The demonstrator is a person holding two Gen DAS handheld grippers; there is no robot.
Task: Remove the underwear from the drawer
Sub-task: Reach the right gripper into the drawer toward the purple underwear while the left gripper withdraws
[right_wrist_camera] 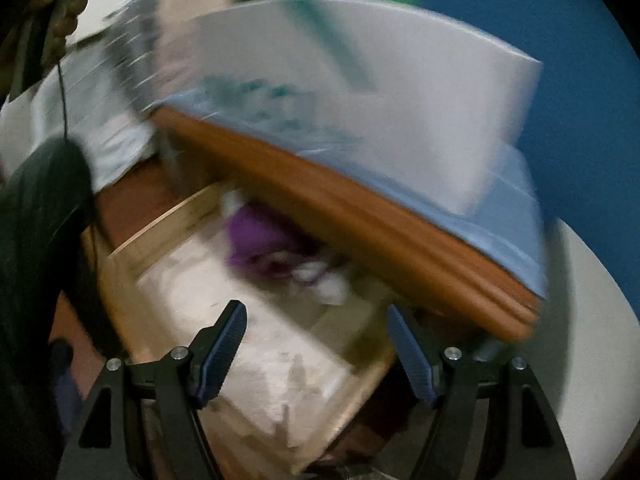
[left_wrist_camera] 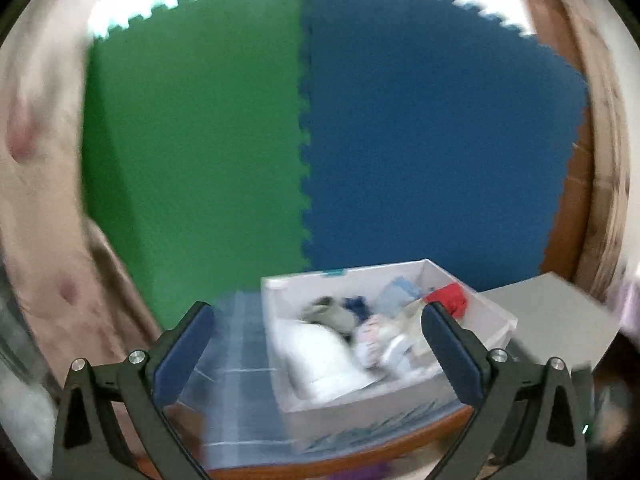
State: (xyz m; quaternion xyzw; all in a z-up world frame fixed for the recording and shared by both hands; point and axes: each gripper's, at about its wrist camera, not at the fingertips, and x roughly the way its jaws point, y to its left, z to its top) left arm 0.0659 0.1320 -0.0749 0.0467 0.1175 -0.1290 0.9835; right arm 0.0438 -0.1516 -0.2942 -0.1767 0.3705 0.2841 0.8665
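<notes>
1. Left wrist view: the left gripper (left_wrist_camera: 318,344) is spread wide with nothing between its blue pads. Just past it sits a white rectangular cardboard box (left_wrist_camera: 400,400) full of mixed clothes, on a blue checked cloth (left_wrist_camera: 236,360).
2. Right wrist view, pretty blurry: the right gripper (right_wrist_camera: 316,348) is spread too, empty, hanging over the open light wooden drawer (right_wrist_camera: 160,240). Purple fabric underwear (right_wrist_camera: 256,240) lies at the drawer's far end, under the brown wooden tabletop edge (right_wrist_camera: 360,224).

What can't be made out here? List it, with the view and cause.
- Drawer back, right wrist view: hidden under the wooden top edge.
- Purple cloth, same view: motion blur, kind unclear.
- Clothes in white box, left wrist view: blurred; the right finger covers some.
</notes>
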